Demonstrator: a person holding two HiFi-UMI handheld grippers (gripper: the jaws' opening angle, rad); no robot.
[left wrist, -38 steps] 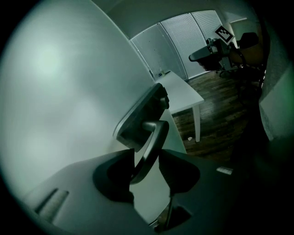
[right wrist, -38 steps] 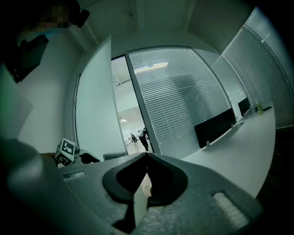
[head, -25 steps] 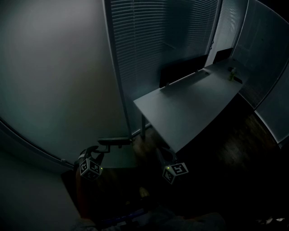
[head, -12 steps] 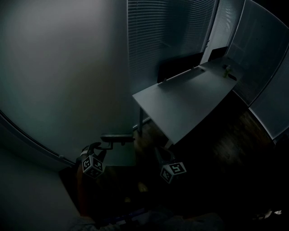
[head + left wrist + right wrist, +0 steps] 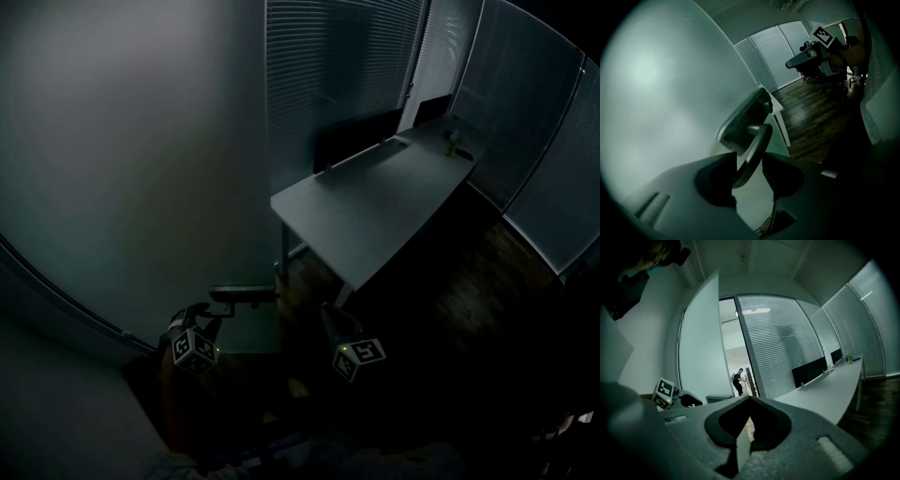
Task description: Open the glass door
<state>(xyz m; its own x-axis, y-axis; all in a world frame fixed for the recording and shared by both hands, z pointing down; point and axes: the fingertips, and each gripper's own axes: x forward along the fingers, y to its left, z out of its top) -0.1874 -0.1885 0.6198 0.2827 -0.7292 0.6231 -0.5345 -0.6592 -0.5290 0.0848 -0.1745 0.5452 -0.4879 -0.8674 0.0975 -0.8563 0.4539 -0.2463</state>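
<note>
The left gripper [image 5: 750, 158] has its fingers [image 5: 718, 180] closed on the lever handle [image 5: 758, 136] of the glass door [image 5: 661, 93]. The smooth, dark, curved bar runs up between the two matte pads and meets both. The lever springs from a grey rectangular plate [image 5: 740, 119] fixed at the door's free edge.

The right gripper [image 5: 749, 399] hangs to the right of the handle and clear of the door. Its fingers [image 5: 774, 425] are pressed together at the tips with nothing between them.

The door is a broad, pale, frosted panel with an even, unmarked surface, and it takes up the left of the head view. In the right gripper view it stands swung open with its thin edge turned toward the camera. Beside it the doorway [image 5: 736, 343] is open, and a person [image 5: 737, 381] stands far off in the lit passage.

Just beyond the handle is the near corner of a long bench [image 5: 375, 202], flat-topped and pale grey, on a thin leg. Only a narrow strip of floor lies between that corner and the door's edge. A dark upright screen [image 5: 361, 141] runs along the bench's far side, before walls of fine horizontal blinds [image 5: 328, 75]. Right of the bench, the dark plank floor [image 5: 469, 300] opens wide.
</note>
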